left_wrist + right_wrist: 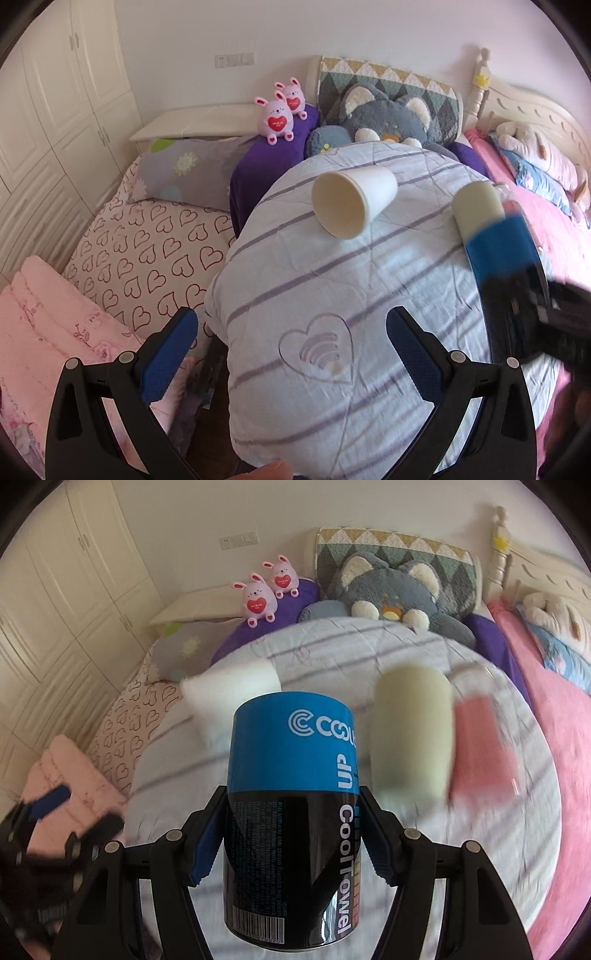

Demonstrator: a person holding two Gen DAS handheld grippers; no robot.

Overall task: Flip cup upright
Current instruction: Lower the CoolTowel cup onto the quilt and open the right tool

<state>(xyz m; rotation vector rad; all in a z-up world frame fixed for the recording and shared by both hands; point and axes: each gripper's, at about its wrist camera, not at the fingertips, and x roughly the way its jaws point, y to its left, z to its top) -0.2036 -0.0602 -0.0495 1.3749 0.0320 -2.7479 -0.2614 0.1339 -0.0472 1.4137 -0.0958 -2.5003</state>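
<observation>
A white paper cup [352,201] lies on its side on the striped quilt [332,295], mouth toward me; it is blurred in the right wrist view [229,686]. A pale green cup [478,206] also lies on its side, seen in the right wrist view [412,734] too. My right gripper [291,845] is shut on a blue and black "Cool Towel" can [291,812], held above the quilt; the can shows in the left wrist view [502,251]. My left gripper [291,354] is open and empty, well short of the white cup.
A pink clear cup [484,746] lies right of the green one. Pink bunny toys [279,114], a grey plush cat [388,114] and pillows sit at the headboard. A heart-print sheet [147,266] and pink blanket [44,332] lie left. White wardrobes [55,92] stand far left.
</observation>
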